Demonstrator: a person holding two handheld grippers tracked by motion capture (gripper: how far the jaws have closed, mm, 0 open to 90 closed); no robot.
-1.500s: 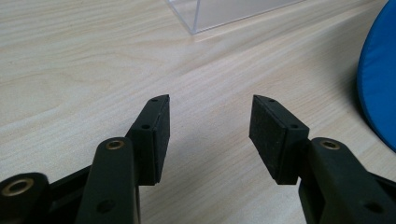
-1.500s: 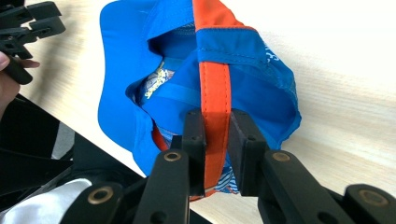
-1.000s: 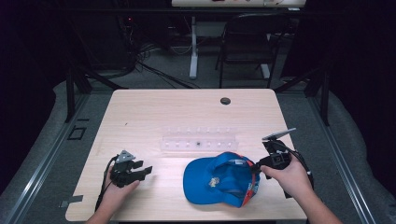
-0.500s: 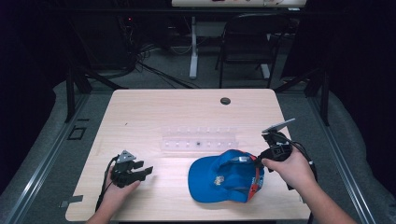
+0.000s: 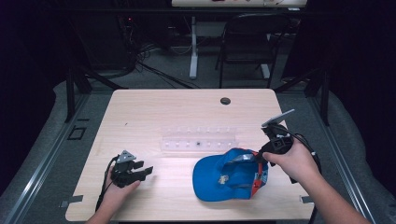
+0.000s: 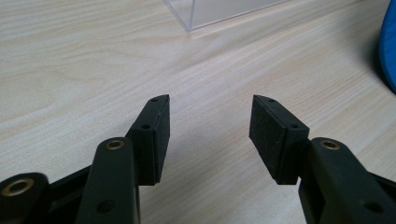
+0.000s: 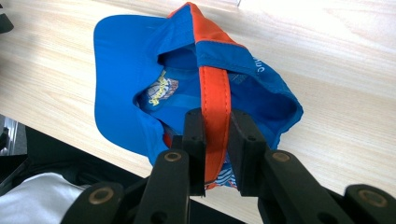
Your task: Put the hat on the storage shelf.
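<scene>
A blue cap [image 5: 229, 175] with an orange back strap [image 7: 215, 98] lies upside down near the table's front right. My right gripper [image 5: 259, 157] is shut on that orange strap, as the right gripper view shows with its jaws pinching the band [image 7: 215, 126]. The cap [image 7: 130, 70] hangs partly lifted from the strap, its brim toward the front edge. My left gripper [image 5: 145, 171] rests at the front left of the table, open, nothing between its pads [image 6: 161, 123], with bare wood under them. The cap's blue edge [image 6: 388, 51] is at the far right of the left gripper view.
A clear plastic rack [image 5: 198, 139] lies across the table's middle, its corner [image 6: 205, 11] ahead of the left gripper. A dark round grommet [image 5: 225, 101] sits near the back edge. A chair [image 5: 247, 42] and cables stand beyond the wooden table [image 5: 154, 112].
My right gripper, holding the strap, has shifted slightly back and right, and the cap has slid a little with it and turned. The left gripper has not moved.
</scene>
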